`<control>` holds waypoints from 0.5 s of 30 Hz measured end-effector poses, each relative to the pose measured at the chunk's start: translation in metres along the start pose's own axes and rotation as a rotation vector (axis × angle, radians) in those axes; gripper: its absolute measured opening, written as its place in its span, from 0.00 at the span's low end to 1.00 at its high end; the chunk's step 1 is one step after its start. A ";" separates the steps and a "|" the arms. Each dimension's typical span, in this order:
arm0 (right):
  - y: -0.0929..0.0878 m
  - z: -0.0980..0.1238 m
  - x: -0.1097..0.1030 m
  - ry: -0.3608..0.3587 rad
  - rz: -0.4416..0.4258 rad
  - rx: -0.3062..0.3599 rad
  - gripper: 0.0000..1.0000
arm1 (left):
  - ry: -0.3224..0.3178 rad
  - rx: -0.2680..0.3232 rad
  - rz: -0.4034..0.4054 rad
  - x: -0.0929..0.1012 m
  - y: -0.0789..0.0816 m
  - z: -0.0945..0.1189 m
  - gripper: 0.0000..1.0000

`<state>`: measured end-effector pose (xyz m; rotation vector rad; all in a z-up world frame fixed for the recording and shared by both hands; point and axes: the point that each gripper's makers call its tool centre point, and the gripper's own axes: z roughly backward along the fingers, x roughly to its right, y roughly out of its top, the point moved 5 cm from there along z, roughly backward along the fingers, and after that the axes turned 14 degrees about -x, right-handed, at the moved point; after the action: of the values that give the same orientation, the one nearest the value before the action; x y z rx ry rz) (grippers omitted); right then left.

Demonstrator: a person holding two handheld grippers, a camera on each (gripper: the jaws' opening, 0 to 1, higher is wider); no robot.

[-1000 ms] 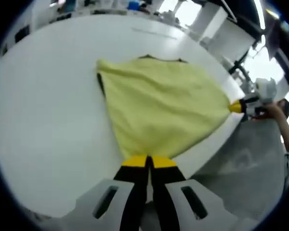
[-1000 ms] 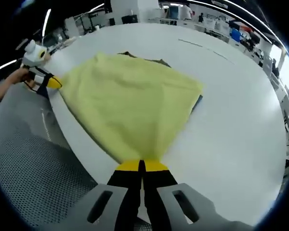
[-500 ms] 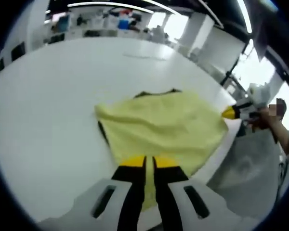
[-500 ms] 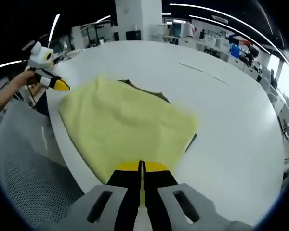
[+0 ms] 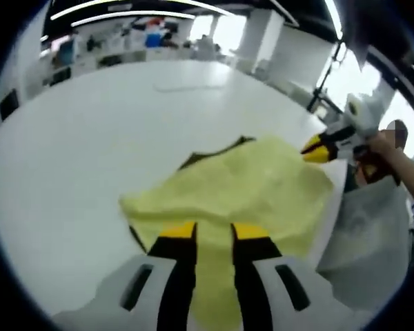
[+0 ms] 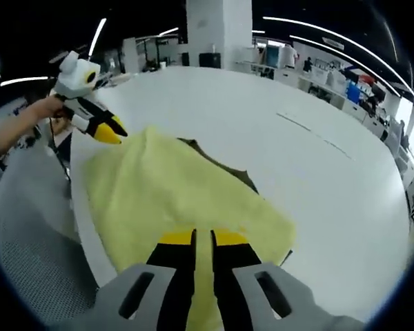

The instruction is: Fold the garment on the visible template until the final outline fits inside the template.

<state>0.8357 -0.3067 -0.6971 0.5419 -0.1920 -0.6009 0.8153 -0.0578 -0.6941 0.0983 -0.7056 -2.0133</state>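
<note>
A yellow garment [image 5: 241, 189] lies folded on the white table [image 5: 76, 131], near its edge. A dark template edge [image 5: 210, 147] peeks out from under its far side. My left gripper [image 5: 213, 232] hovers over the garment's near edge, jaws apart with cloth showing between them. In the right gripper view the same garment [image 6: 172, 193] lies flat, with the dark template [image 6: 228, 171] showing past it. My right gripper [image 6: 203, 238] stands over it with a narrow gap between its jaws. The left gripper [image 6: 110, 131] sits by the garment's far corner, and the right gripper [image 5: 317, 147] by the opposite corner.
The table edge [image 5: 334, 207] runs just past the garment, with grey floor [image 5: 366, 234] beyond it. A person's hand [image 6: 45, 110] holds the other gripper. A thin line [image 6: 307, 127] marks the far tabletop. Desks and lights fill the background.
Both grippers carried the garment's near edge forward over itself, shortening its outline. Their jaws, pinched on the cloth before, now stand apart and the cloth lies on the table.
</note>
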 end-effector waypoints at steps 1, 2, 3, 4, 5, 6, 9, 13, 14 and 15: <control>0.001 -0.001 0.000 0.000 0.005 0.000 0.11 | 0.001 -0.002 -0.010 0.001 0.002 -0.001 0.17; 0.006 -0.004 0.001 0.002 0.020 0.000 0.11 | -0.001 0.003 -0.026 0.001 0.006 -0.001 0.18; 0.012 -0.007 0.002 0.004 0.037 0.003 0.11 | -0.005 0.008 -0.030 0.001 0.008 -0.002 0.20; 0.017 -0.009 0.003 0.003 0.055 0.010 0.11 | -0.006 0.011 -0.031 0.002 0.010 -0.002 0.21; 0.024 -0.012 0.004 -0.005 0.075 0.016 0.11 | -0.007 0.015 -0.029 0.001 0.013 -0.003 0.22; 0.030 -0.013 0.006 -0.015 0.100 0.026 0.10 | -0.008 0.019 -0.029 0.000 0.014 -0.003 0.22; 0.047 -0.023 0.006 0.006 0.131 0.027 0.09 | -0.012 0.024 -0.031 0.001 0.016 -0.003 0.21; 0.060 -0.041 0.006 0.023 0.172 0.010 0.14 | -0.015 0.028 -0.030 0.002 0.018 -0.001 0.21; 0.063 -0.045 0.006 0.025 0.177 0.009 0.14 | -0.019 0.030 -0.028 0.003 0.018 -0.001 0.21; 0.065 -0.048 0.006 0.031 0.181 0.008 0.14 | -0.021 0.030 -0.025 0.003 0.018 0.000 0.21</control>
<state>0.8878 -0.2449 -0.7032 0.5343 -0.2121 -0.4157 0.8274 -0.0670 -0.6847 0.1040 -0.7512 -2.0307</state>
